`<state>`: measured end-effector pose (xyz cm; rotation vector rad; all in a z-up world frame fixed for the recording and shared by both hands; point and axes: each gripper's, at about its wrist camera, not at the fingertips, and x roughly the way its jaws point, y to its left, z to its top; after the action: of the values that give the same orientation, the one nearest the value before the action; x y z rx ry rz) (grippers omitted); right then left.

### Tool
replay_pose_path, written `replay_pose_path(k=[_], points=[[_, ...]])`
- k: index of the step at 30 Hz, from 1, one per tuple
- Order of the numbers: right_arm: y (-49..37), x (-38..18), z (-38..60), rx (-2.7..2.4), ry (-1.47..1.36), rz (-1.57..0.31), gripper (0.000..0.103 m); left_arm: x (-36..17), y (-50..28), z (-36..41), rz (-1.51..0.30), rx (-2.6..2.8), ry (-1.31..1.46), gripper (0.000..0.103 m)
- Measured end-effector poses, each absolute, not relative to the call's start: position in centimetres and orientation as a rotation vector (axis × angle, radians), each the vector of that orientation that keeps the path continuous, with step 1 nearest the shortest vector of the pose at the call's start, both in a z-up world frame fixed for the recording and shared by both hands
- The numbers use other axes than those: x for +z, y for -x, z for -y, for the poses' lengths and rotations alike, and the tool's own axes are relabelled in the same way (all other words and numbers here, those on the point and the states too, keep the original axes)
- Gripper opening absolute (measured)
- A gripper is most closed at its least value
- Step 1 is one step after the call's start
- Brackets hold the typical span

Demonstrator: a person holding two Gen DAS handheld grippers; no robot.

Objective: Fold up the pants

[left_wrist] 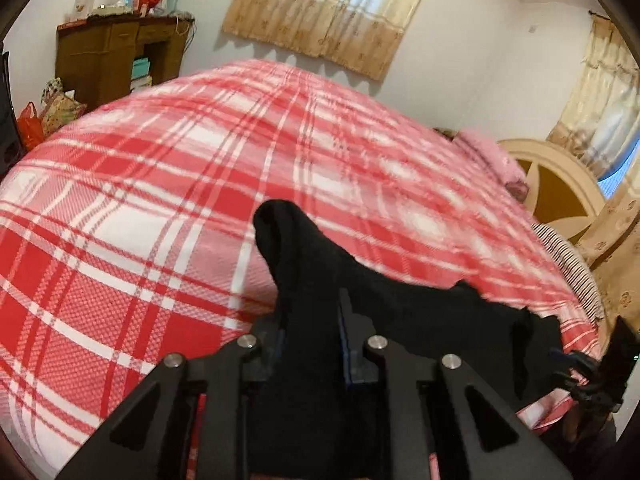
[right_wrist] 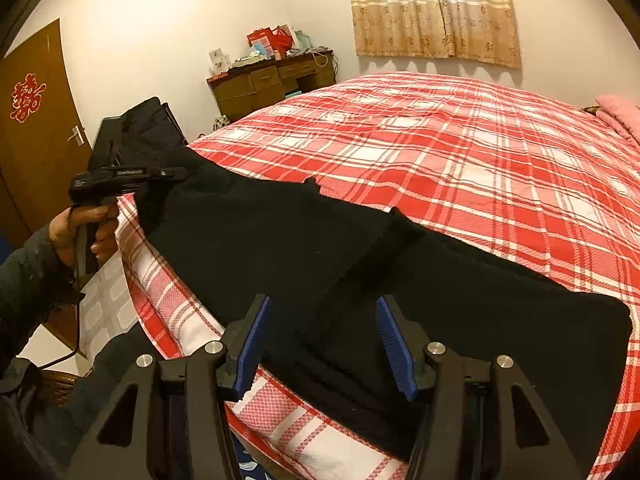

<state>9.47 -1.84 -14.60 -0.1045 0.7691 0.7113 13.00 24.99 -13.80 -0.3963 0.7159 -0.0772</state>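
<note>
Black pants (right_wrist: 280, 240) lie stretched along the near edge of a bed with a red and white plaid cover (right_wrist: 480, 160). My left gripper (left_wrist: 312, 320) is shut on one end of the pants (left_wrist: 400, 300), and bunched fabric stands up between its fingers, lifted off the cover. In the right wrist view the left gripper (right_wrist: 176, 174) is at the far left, held by a person's hand (right_wrist: 80, 228). My right gripper (right_wrist: 326, 340) stands open over the other end of the pants, its blue pads (right_wrist: 256, 336) apart on either side of the fabric, not pressing it.
A brown desk (right_wrist: 272, 80) with boxes on top stands by the far wall, and a door (right_wrist: 36, 120) is at the left. A pink pillow (left_wrist: 492, 156) and a cream headboard (left_wrist: 560, 188) are at the bed's right end. A dark chair (right_wrist: 152, 120) stands beside the bed.
</note>
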Motion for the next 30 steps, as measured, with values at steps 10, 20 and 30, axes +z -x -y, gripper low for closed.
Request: replay_pose_path(k=[10,20,30], points=[[-9.6,-12.2,4.9,0.608,0.085,-0.768,0.056,-7.1,-12.3,-19.0,-0.620,-0.300,0.420,0.021],[-9.0,-11.0,10.5,0.468,0.003,-0.756,0.056,-3.6,-14.2,-10.4,-0.625,-0.539,0.403,0.021],[-8.4,-10.8,16.7,0.355,-0.052,-0.747,0.056,-2.8,-16.6,-2.6,-0.681,-0.653,0.327,0.021]])
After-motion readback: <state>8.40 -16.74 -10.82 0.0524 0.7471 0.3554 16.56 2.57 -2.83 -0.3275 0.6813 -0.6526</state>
